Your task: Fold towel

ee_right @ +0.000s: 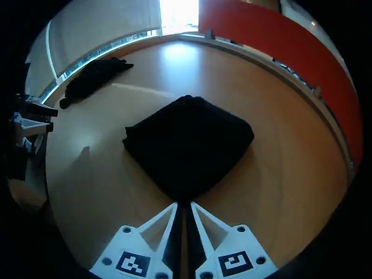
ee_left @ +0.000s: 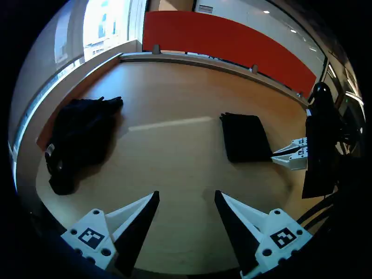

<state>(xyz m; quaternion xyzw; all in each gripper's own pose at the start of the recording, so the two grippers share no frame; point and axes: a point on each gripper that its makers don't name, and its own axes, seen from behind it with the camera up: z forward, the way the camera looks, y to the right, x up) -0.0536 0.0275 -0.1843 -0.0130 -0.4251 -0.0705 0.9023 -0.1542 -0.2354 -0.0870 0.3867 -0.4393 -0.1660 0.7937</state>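
A black towel [ee_left: 244, 137] [ee_right: 188, 142] lies folded into a flat square on the wooden table [ee_left: 176, 93] [ee_right: 288, 153]. My right gripper [ee_right: 184, 203] sits at the towel's near corner, fingers closed together with the corner pinched between their tips. From the left gripper view that same right gripper [ee_left: 273, 158] reaches in from the right edge and touches the towel's lower right corner. My left gripper [ee_left: 186, 193] stands open over bare wood, well short of the towel, nothing between its fingers. The left gripper [ee_right: 51, 119] also appears at the far left of the right gripper view.
A crumpled pile of black cloth [ee_left: 79, 135] [ee_right: 93, 76] lies near the window side of the table. A red panel [ee_left: 223, 37] [ee_right: 279, 42] runs behind the table's raised back edge. A person's dark sleeve [ee_left: 321, 139] holds the right gripper.
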